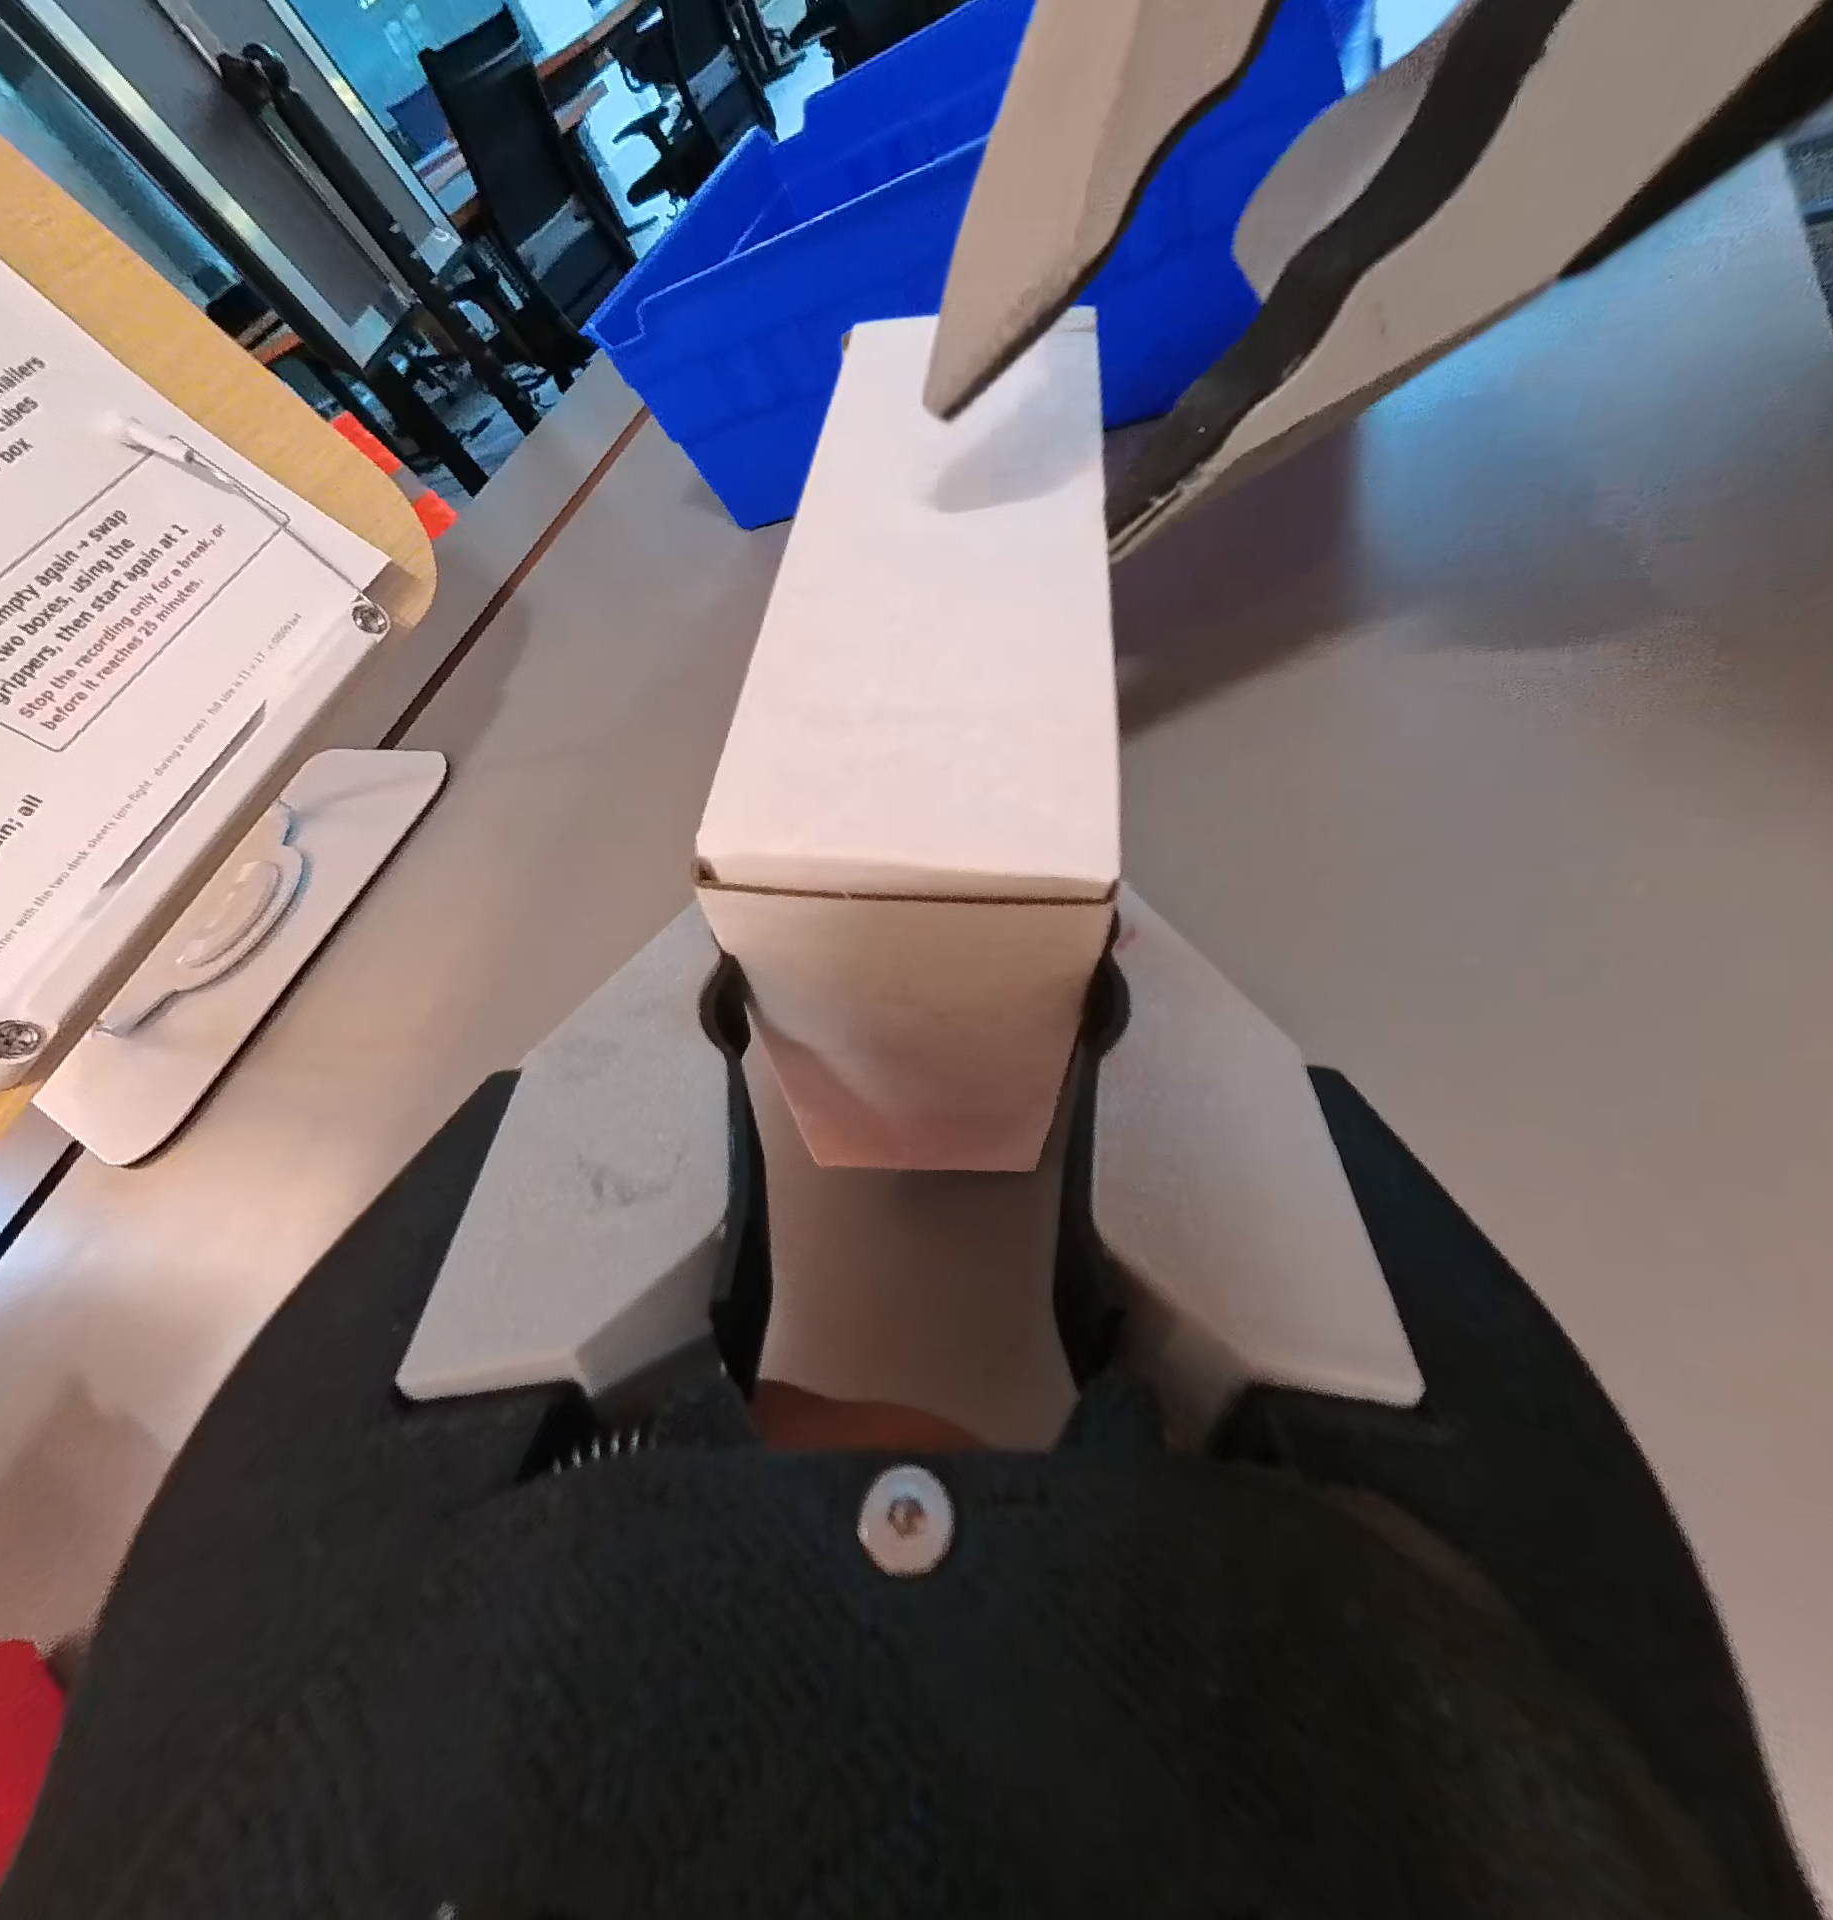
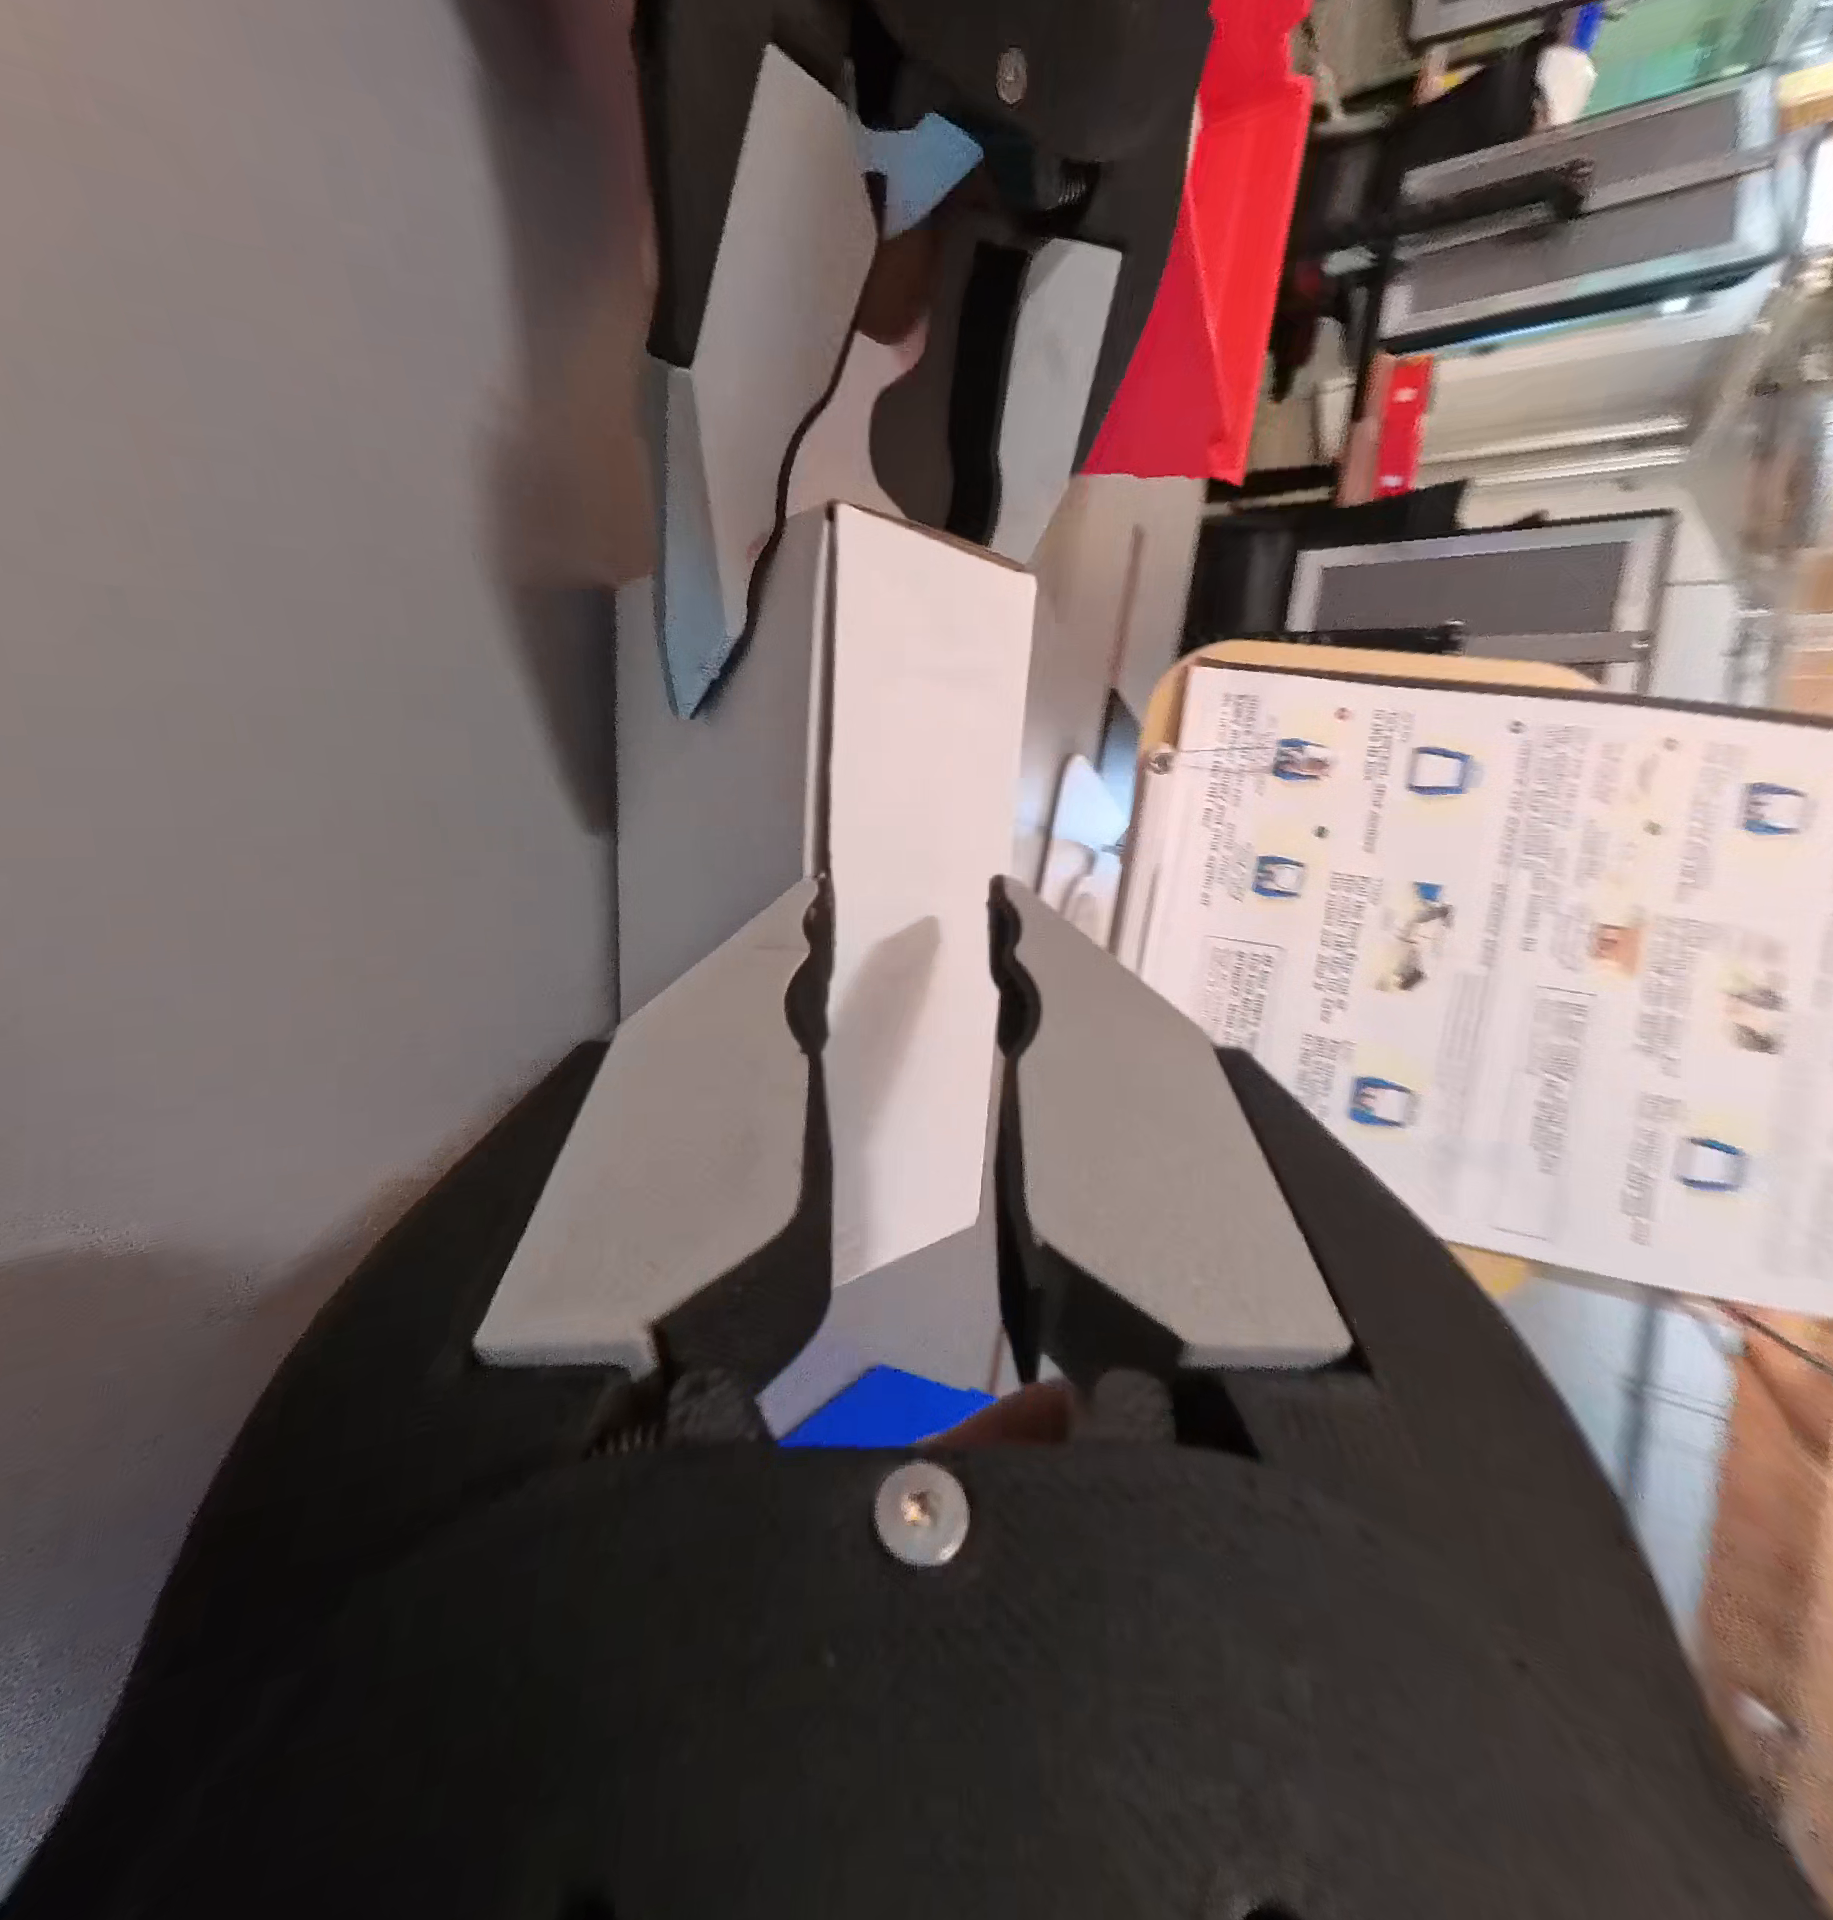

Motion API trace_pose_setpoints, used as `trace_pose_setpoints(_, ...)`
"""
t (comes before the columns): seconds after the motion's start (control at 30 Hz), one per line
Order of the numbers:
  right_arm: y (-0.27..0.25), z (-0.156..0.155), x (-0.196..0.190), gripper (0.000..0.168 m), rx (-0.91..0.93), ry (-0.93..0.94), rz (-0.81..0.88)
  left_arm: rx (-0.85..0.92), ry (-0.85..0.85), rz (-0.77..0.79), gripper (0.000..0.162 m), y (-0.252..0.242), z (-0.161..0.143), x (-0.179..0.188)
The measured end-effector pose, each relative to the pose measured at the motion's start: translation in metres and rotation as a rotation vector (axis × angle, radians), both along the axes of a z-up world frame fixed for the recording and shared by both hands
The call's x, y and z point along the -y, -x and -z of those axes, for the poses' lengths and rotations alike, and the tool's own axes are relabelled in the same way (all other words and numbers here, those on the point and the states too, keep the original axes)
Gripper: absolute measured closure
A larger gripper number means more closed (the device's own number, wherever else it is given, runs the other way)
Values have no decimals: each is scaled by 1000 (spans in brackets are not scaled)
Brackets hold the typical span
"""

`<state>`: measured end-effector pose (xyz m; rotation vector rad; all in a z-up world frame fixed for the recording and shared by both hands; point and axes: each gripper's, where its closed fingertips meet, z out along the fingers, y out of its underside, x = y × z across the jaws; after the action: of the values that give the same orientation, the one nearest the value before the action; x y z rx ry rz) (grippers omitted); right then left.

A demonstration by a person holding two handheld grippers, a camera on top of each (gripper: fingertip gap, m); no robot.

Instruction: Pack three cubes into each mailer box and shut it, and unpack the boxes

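A long white mailer box (image 1: 933, 665) lies on the grey table (image 1: 1463, 831) with its lid closed. My left gripper (image 1: 912, 966) is shut on its near end, one finger on each side. My right gripper (image 1: 1037, 468) comes down from above at the far end, jaws open: one fingertip (image 1: 948, 395) hovers just over the top face, and the other runs down the box's right side. In the right wrist view the box (image 2: 922, 748) lies between the right gripper's (image 2: 907, 904) spread fingers, and the left gripper (image 2: 850, 623) holds the far end. No cubes show.
A blue bin (image 1: 787, 343) stands right behind the box. An instruction sheet on a wooden stand (image 1: 112, 623) is at the left, and also shows in the right wrist view (image 2: 1514, 935). A red object (image 2: 1203, 260) sits behind the left gripper.
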<state>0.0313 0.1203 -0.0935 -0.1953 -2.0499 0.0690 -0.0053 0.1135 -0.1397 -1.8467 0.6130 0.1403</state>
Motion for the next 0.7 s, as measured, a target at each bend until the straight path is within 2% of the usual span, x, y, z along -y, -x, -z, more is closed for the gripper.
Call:
trace_pose_setpoints(0.1,9,-12,-6,105,49,81,31,4,3,7,99,-2,0,0)
trace_pose_setpoints(0.2,15,-17,-7,99,31,36,29,14,10,2,99,0,0,0)
trace_pose_setpoints(0.33,12,-16,-3,115,-100,-123,22,43,22,-17,99,3,0,-1)
trace_pose_setpoints(0.47,12,-12,2,131,-213,-191,18,50,27,-17,99,2,0,-1)
trace_pose_setpoints(0.5,12,-11,6,139,-225,-199,12,56,31,-2,99,-2,1,-1)
trace_pose_setpoints(0.53,13,-6,8,154,-216,-206,5,68,35,19,99,-8,1,-1)
trace_pose_setpoints(0.7,20,0,5,163,-176,-168,19,70,11,4,98,-2,0,-4)
